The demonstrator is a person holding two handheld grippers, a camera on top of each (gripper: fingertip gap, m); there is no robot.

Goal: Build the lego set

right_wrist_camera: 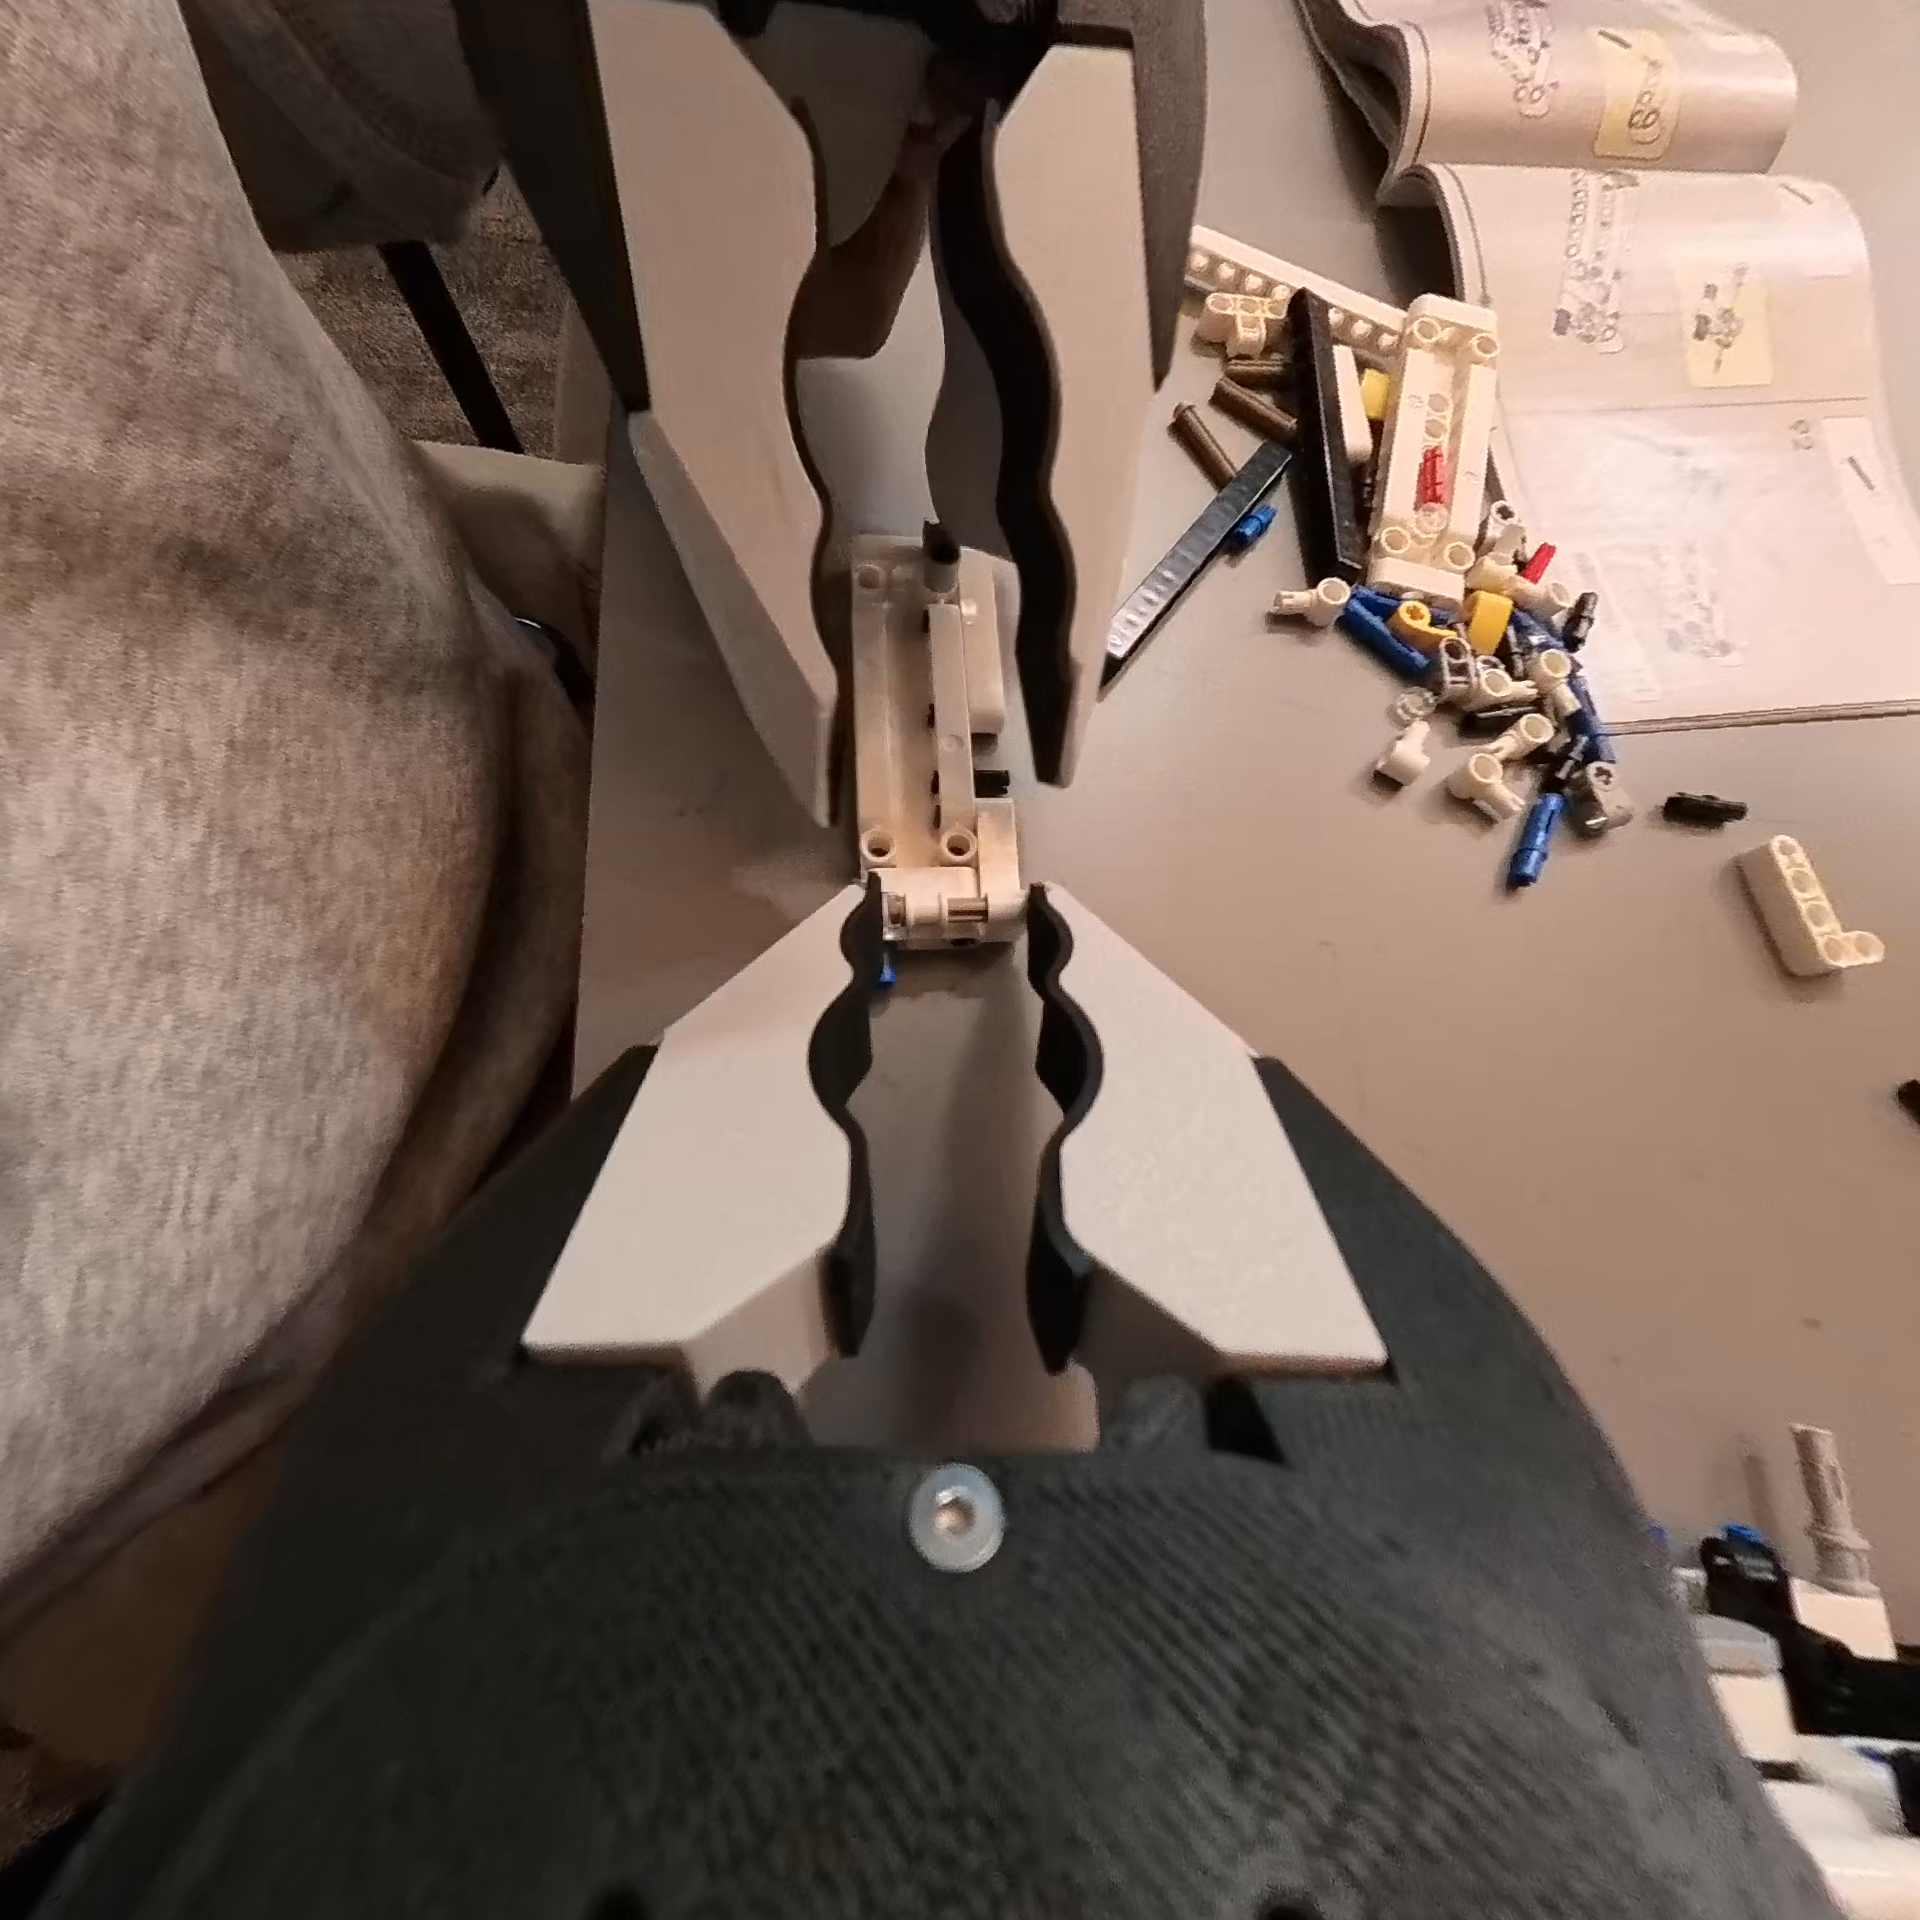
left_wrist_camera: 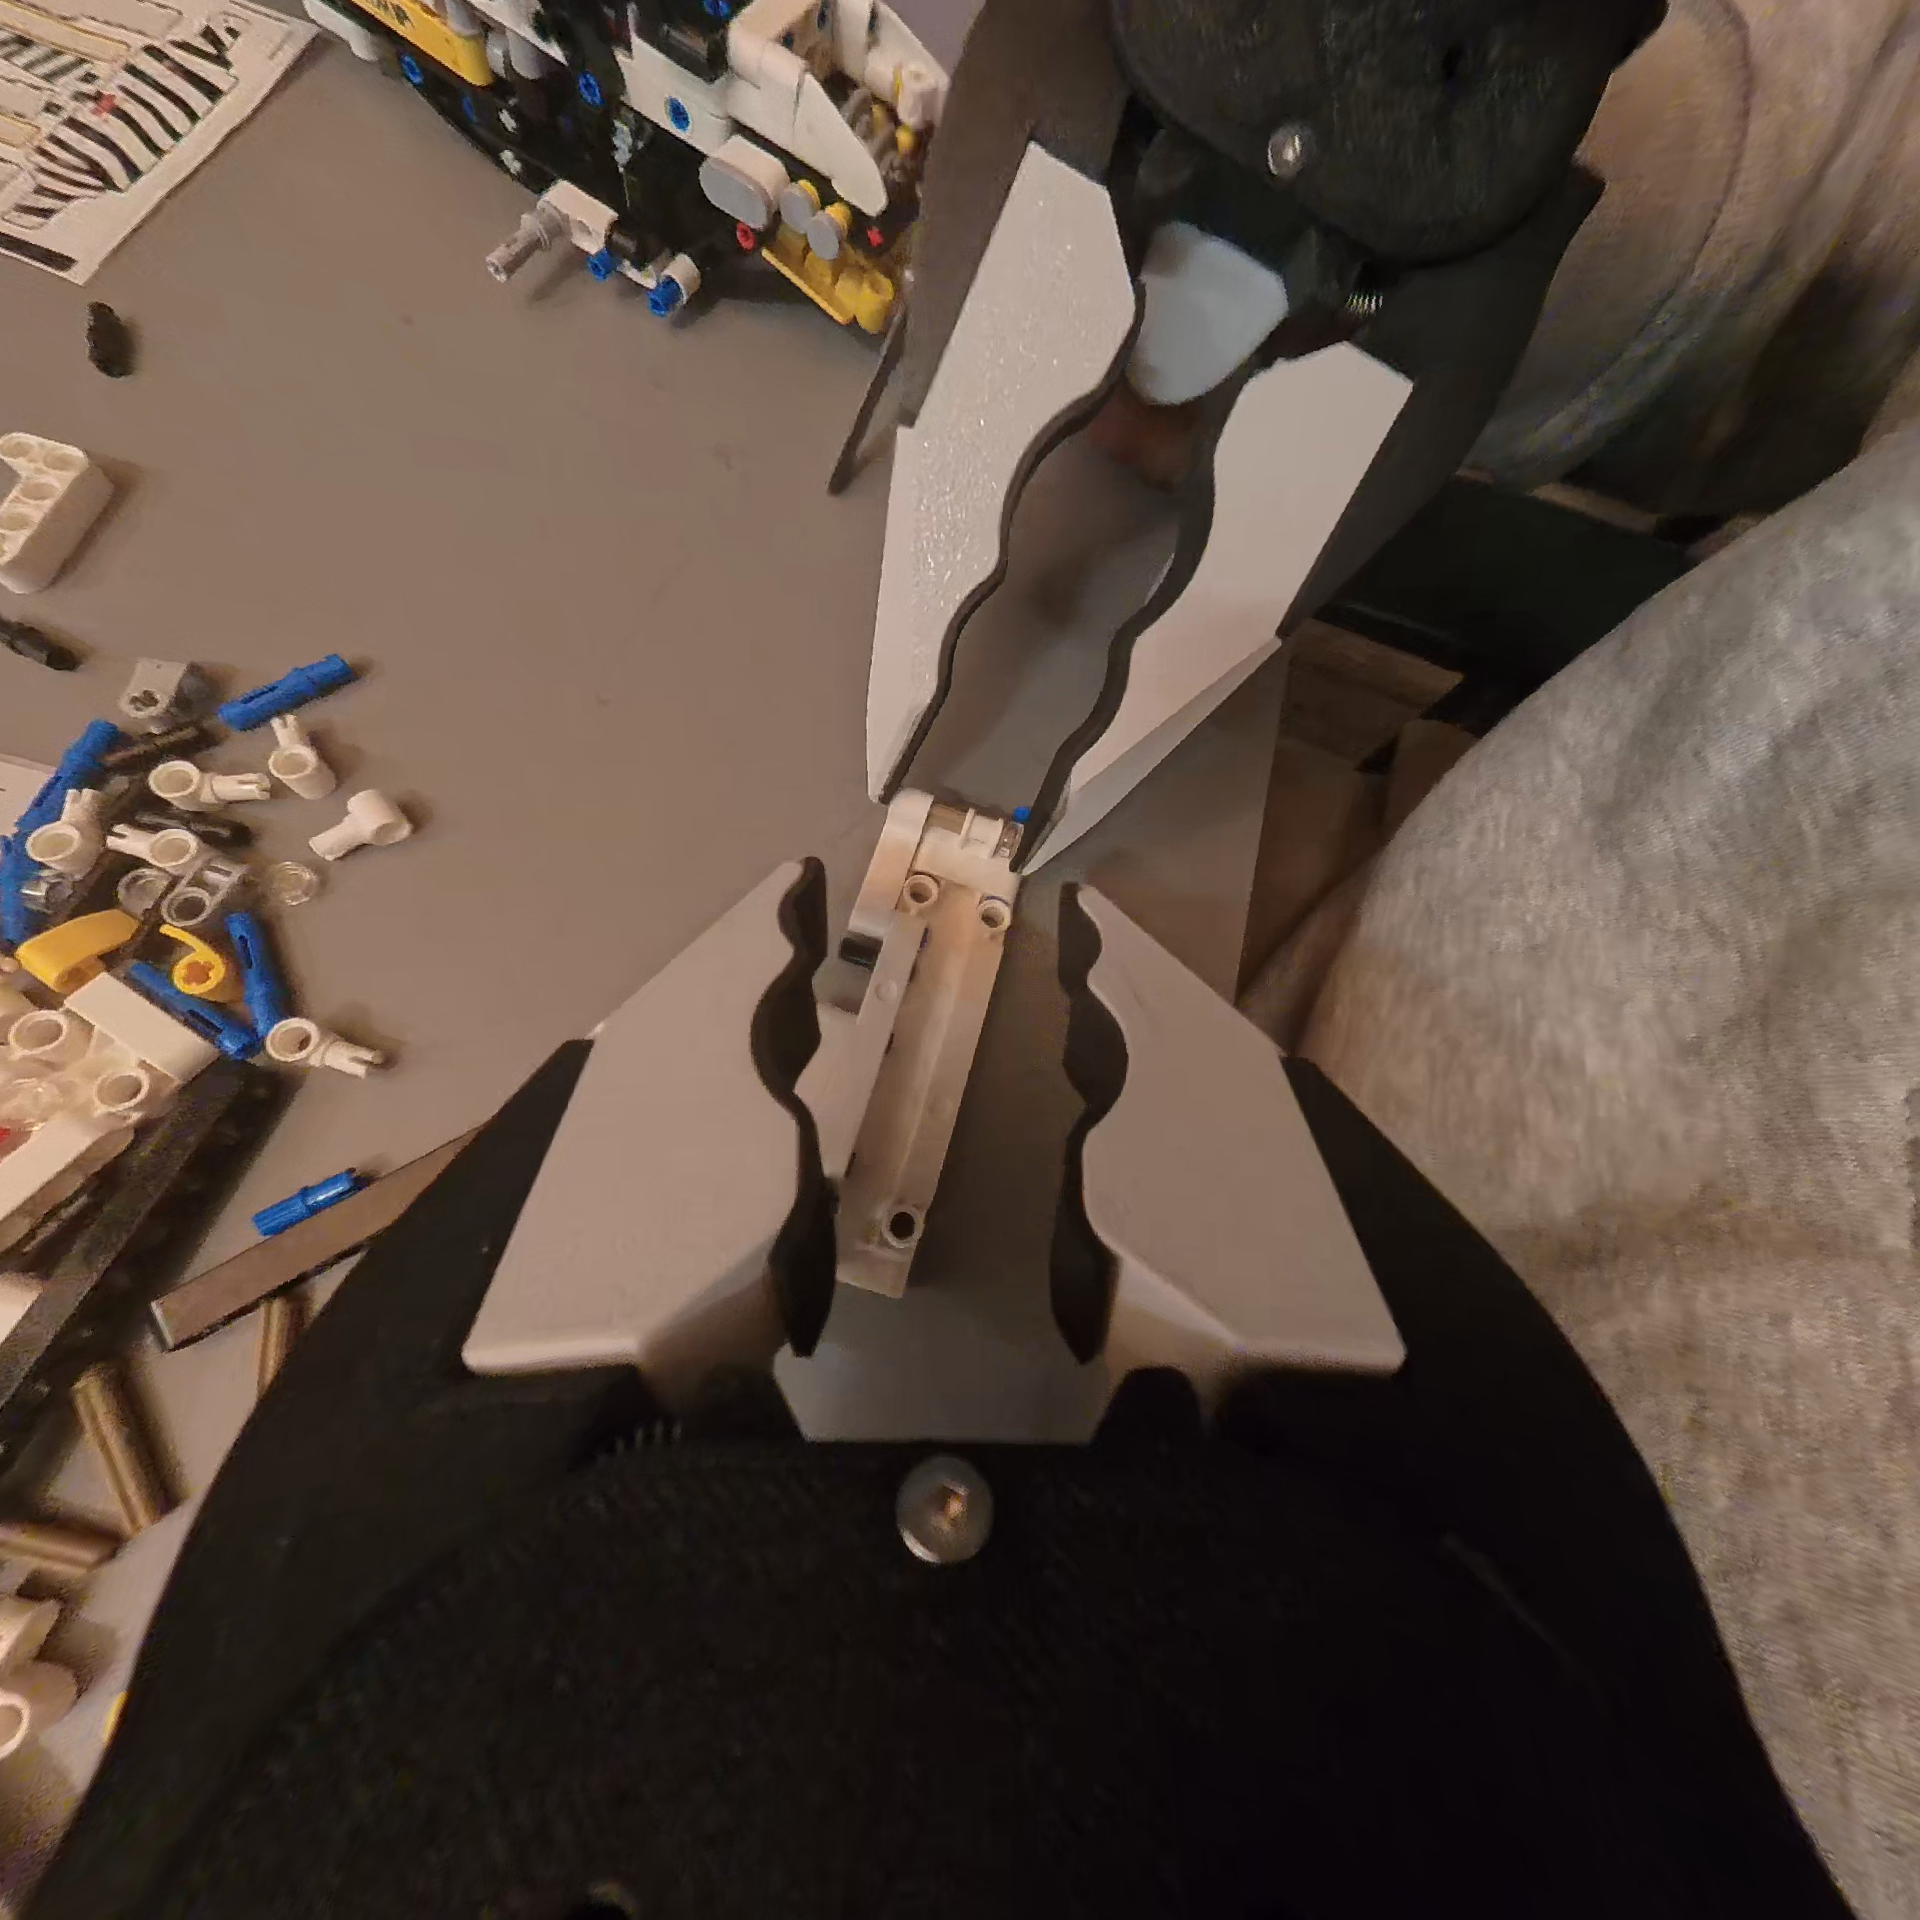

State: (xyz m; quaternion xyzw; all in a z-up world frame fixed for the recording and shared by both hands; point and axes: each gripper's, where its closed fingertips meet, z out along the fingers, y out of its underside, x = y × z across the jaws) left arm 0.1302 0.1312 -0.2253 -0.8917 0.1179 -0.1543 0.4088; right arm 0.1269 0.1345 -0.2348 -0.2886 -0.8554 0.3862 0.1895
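A white Lego sub-assembly point(left_wrist_camera: 925, 1060) of long beams with a black pin and a small connector at one end hangs between both grippers, above the near edge of the grey table point(left_wrist_camera: 540, 540). My left gripper point(left_wrist_camera: 935, 883) is shut along the length of the assembly. My right gripper point(left_wrist_camera: 966, 821) comes in from the opposite side, tip to tip, and is shut on the connector end. In the right wrist view the assembly point(right_wrist_camera: 904, 675) lies between the left gripper's point(right_wrist_camera: 940, 790) fingers, and my right gripper point(right_wrist_camera: 951, 899) pinches its near end.
A partly built black, white and yellow model point(left_wrist_camera: 727, 135) stands at the back. A sticker sheet point(left_wrist_camera: 104, 104) lies to its left. A pile of loose white, blue and yellow pieces point(left_wrist_camera: 156, 914) lies nearby. An open instruction booklet point(right_wrist_camera: 1662, 312) and a white L-beam point(right_wrist_camera: 1808, 920) lie on the table. A person's grey clothing point(left_wrist_camera: 1662, 935) is close by. The tips of both grippers are at nearly the same place.
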